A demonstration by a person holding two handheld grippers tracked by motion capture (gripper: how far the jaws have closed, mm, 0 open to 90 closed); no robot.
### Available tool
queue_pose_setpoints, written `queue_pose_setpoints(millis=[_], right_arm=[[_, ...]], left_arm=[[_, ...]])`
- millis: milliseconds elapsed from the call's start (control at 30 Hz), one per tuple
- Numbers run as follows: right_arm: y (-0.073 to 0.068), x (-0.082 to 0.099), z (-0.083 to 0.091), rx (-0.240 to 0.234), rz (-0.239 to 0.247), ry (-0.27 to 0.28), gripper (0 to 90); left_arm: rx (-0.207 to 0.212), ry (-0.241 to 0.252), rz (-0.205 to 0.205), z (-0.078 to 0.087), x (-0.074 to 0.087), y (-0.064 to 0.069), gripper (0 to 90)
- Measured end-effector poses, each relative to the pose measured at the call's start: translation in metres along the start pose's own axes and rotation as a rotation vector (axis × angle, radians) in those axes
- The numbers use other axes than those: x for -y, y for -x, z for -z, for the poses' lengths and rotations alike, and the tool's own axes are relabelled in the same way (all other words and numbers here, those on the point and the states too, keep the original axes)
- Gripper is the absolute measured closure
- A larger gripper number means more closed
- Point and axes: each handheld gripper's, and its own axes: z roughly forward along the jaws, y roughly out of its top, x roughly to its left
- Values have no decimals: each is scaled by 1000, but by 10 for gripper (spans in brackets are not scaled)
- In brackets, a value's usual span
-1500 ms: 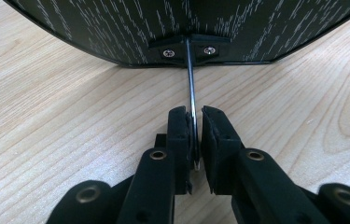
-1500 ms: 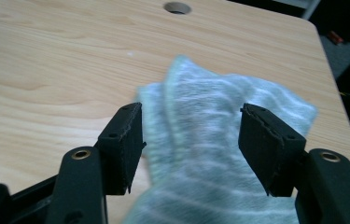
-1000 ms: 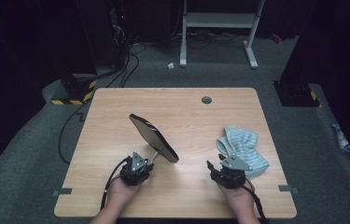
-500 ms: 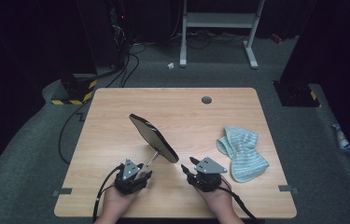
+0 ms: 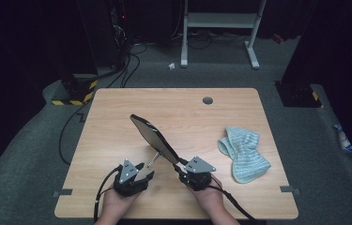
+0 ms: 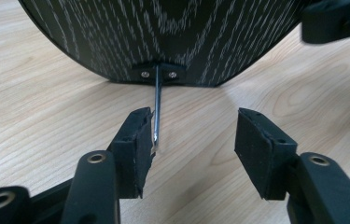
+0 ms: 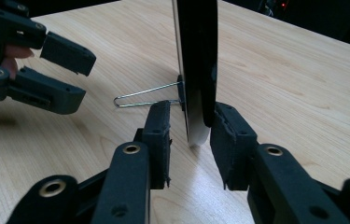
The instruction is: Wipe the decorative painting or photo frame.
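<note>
**Mirror edge between my right claw's pads**

At lower centre of the high view, I am closing my right claw (image 5: 181, 167) around the standing mirror (image 5: 156, 138)'s edge, one pad touching. My left claw (image 5: 144, 172) is opening beside its wire stand (image 6: 157, 112) on the tabletop (image 5: 117, 117).

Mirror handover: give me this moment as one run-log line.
mirror: upright | right gripper: closing around mirror edge | left gripper: open, just released wire stand | cloth: untouched

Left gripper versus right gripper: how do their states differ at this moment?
The left gripper has just been opening, its jaws wide beside the mirror's wire stand; the right gripper has been closing around the mirror edge. The left holds nothing; whether the right's pads press the mirror is unclear. Both sit low at the table's near side.
</note>
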Motion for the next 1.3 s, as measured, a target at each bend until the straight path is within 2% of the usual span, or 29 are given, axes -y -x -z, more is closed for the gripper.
queue_pose_setpoints(millis=[33, 233, 633, 800, 1133, 1300], right_arm=[[-1, 0, 0, -2, 5, 0, 685], [-8, 1, -4, -19, 16, -6, 673], [-19, 5, -11, -44, 36, -23, 646], [-23, 6, -14, -60, 40, -30, 637], [-36, 7, -26, -101, 66, -58, 624], [-34, 10, -27, -97, 55, -74, 588]], left_arm=[[2, -2, -6, 1, -1, -1, 458], [18, 15, 26, 2, -3, -3, 441], [30, 31, 15, 6, -7, 1, 436], [22, 31, 5, 7, -8, 0, 437], [14, 51, 24, 12, -8, -4, 439], [24, 58, 17, 13, -9, -3, 438]])
